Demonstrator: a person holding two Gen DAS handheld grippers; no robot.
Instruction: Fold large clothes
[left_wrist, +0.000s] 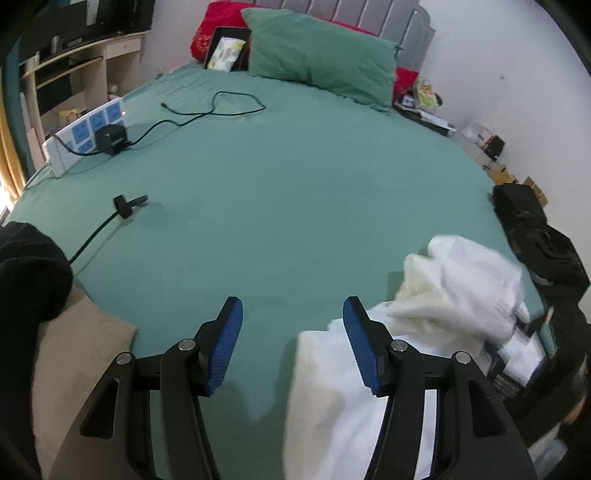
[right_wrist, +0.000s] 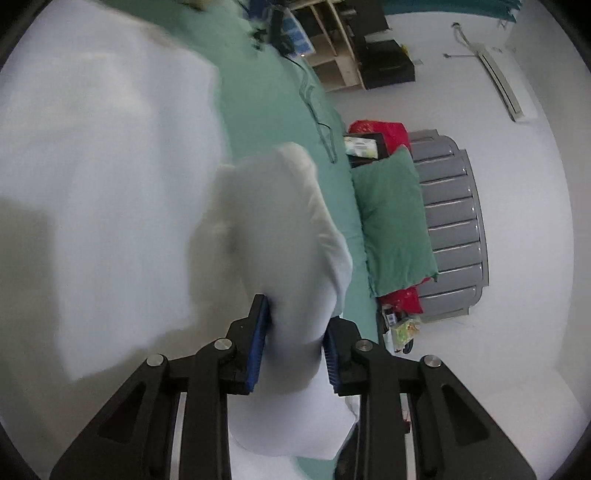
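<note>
The right gripper (right_wrist: 293, 341) is clamped on a thick bunch of the white garment (right_wrist: 110, 177): cloth fills the gap between its blue pads (right_wrist: 258, 347) and bulges out ahead of them, blurred, with a wide sheet of the same fabric spreading across the left of that view. The left gripper (left_wrist: 291, 343) stands wide apart with nothing between its pads (left_wrist: 225, 347); only the green sheet (left_wrist: 295, 192) shows in the gap. In the left wrist view the garment (left_wrist: 454, 284) lies crumpled and heaped on the near right part of the bed, just beside and partly behind the right-hand finger, one length of it running down past that finger toward the lower edge. At the near left a tan cushion (left_wrist: 81, 354) lies at the bed's edge with a black cloth (left_wrist: 29, 273) over it. A black bag (left_wrist: 532, 229) sits off the bed's right side, near the garment. Farther out on the sheet, well apart from the clothes, a small black plug (left_wrist: 125, 205) lies with its cord, then a white power strip (left_wrist: 85, 133) holding a black charger (left_wrist: 110, 138), whose cable (left_wrist: 221, 107) loops toward the head of the bed. There a green pillow (left_wrist: 321, 55) leans on red cushions (left_wrist: 221, 26) and a grey headboard (left_wrist: 354, 18), with a tablet (left_wrist: 227, 50) propped beside the pillow. A shelf unit (left_wrist: 74, 66) stands at the far left.
</note>
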